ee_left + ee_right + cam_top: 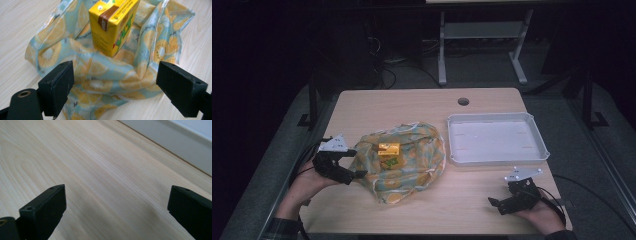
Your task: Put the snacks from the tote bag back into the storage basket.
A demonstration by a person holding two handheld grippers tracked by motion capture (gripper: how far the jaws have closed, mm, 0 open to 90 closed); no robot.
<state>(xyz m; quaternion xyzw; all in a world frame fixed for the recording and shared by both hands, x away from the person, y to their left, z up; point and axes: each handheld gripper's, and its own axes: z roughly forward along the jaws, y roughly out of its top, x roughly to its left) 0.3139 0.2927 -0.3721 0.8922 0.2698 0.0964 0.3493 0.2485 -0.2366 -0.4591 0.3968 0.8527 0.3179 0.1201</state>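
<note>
Softly crumpled lemon-print cloth (105,82) bears a boxy yellow carton (112,25); both tongs spread.

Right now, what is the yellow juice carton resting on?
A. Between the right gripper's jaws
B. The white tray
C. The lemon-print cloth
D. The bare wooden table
C: the juice carton stands on the middle of the lemon-print cloth, just beyond the open left gripper, while the white tray sits apart to the side.

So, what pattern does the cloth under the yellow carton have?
The cloth is pale blue with yellow citrus slices; the left gripper view shows it best.
</note>
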